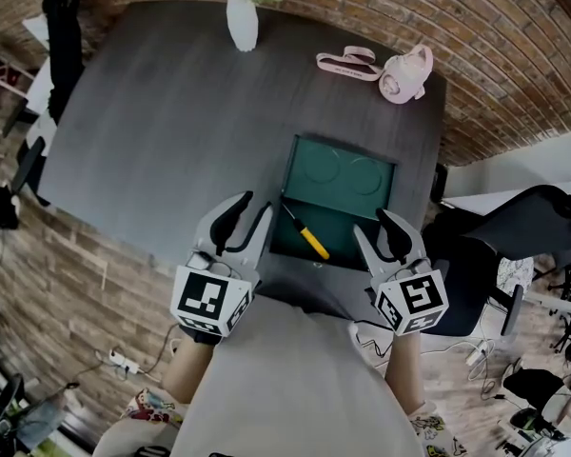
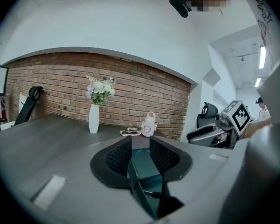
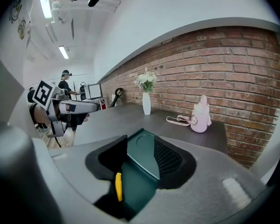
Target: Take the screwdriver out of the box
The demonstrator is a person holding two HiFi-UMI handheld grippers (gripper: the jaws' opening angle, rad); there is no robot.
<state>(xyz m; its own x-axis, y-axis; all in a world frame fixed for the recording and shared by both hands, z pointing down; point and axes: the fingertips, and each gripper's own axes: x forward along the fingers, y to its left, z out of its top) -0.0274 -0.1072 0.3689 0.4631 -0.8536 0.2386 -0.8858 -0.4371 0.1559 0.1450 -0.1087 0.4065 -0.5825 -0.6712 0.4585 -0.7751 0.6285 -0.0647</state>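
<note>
Jaws parted on left gripper and right gripper; one box, one screwdriver

head view steeply down; all 3 share box

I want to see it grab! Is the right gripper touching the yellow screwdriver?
Apart. The head view shows bare green floor of the box between the right gripper and the screwdriver, which lies nearer the left side.

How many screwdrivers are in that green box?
1. The yellow-handled screwdriver lies slantwise in the open green box, toward its near left corner. The box's near wall may hide a little.
</note>
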